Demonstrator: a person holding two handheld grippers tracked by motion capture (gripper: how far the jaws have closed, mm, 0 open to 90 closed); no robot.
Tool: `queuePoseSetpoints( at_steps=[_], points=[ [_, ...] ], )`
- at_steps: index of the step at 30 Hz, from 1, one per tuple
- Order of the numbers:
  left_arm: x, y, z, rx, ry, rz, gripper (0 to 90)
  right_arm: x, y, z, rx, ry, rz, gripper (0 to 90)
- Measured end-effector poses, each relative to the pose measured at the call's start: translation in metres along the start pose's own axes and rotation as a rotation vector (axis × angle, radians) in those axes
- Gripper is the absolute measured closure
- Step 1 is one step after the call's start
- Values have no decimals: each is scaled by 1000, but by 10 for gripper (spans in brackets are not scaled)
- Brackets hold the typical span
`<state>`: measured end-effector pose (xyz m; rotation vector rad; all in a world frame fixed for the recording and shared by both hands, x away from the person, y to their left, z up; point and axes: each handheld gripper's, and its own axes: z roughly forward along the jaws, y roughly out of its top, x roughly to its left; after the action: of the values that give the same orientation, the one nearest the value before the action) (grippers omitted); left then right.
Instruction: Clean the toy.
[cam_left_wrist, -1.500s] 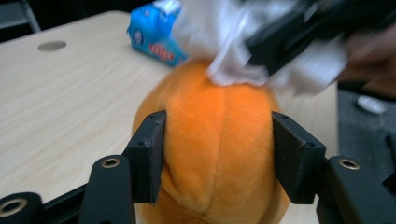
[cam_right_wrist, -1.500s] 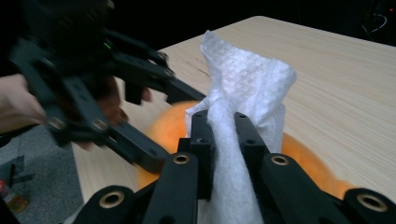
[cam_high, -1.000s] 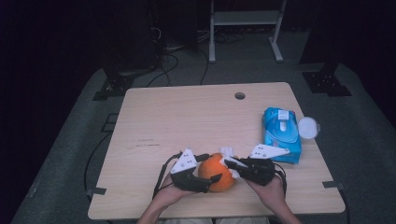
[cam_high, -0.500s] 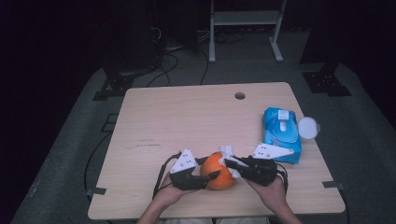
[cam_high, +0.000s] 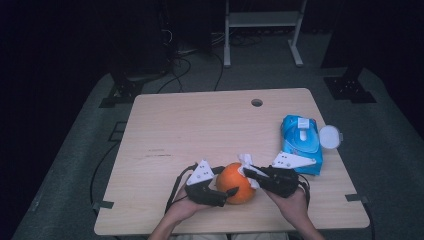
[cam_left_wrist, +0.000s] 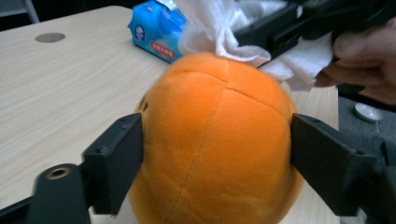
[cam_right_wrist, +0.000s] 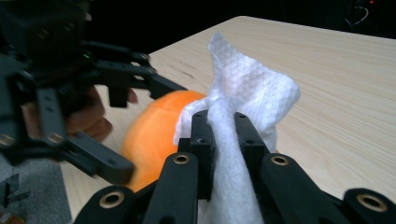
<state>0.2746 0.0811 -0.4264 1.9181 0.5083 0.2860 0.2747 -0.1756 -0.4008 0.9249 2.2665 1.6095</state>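
On my bench (cam_high: 200, 125) I count one orange plush ball (cam_high: 236, 183), one white wipe (cam_high: 246, 162), one blue wipes pack (cam_high: 300, 141), one round white lid (cam_high: 330, 137), and two grippers: left (cam_high: 225, 191), right (cam_high: 252, 173).

From the high view we look forward and down over the whole table (cam_high: 200, 125), far enough back that dark floor surrounds it. In the left gripper view we sit low and very close, facing the orange ball (cam_left_wrist: 219, 140) at frame centre, with the blue wipes pack (cam_left_wrist: 156, 28) at the upper middle. In the right gripper view we also sit low and close, looking along the jaws across the tabletop toward its far edge at upper right. All three views share the ball (cam_high: 237, 182) and the white wipe (cam_right_wrist: 243, 107).
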Motion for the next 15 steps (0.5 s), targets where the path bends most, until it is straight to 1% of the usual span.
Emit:
queuePoseSetpoints(
  at_steps=[1,2,3,4,5,6,7,8,9,10,11,12,13,15],
  points=[
    [-1,1,-2,1,7,10,331,3,1,-1,-10,8,-1,802],
    [0,3,-4,1,-1,6,371,6,2,-2,-19,22,-13,803],
    [1,6,-7,2,-14,-12,396,10,5,-4,-24,33,-24,803],
    [2,9,-10,-6,-29,-33,401,13,7,-5,-31,39,-38,803],
    [3,11,-12,-11,-39,-42,403,16,9,-6,-38,43,-51,803],
    [3,12,-13,-12,-42,-46,403,17,9,-6,-40,46,-50,803],
    [3,12,-14,-7,-38,-57,403,15,9,-6,-40,46,-47,803],
    [4,11,-13,1,-31,-57,401,11,7,-4,-29,42,-32,803],
    [4,9,-11,0,-34,-62,389,8,5,-2,-19,36,-23,804],
    [5,8,-10,0,-39,-67,346,1,0,1,-16,41,6,803],
    [6,8,-9,-6,-56,-78,304,-2,-3,3,-13,46,23,803],
    [7,7,-8,-3,-60,-74,256,-5,-4,4,-11,41,27,803],
    [8,7,-7,-4,-51,-68,227,-6,-4,3,-10,32,27,803],
    [7,4,-5,2,-50,-52,211,-6,-2,2,-11,27,21,803]
  ],
)
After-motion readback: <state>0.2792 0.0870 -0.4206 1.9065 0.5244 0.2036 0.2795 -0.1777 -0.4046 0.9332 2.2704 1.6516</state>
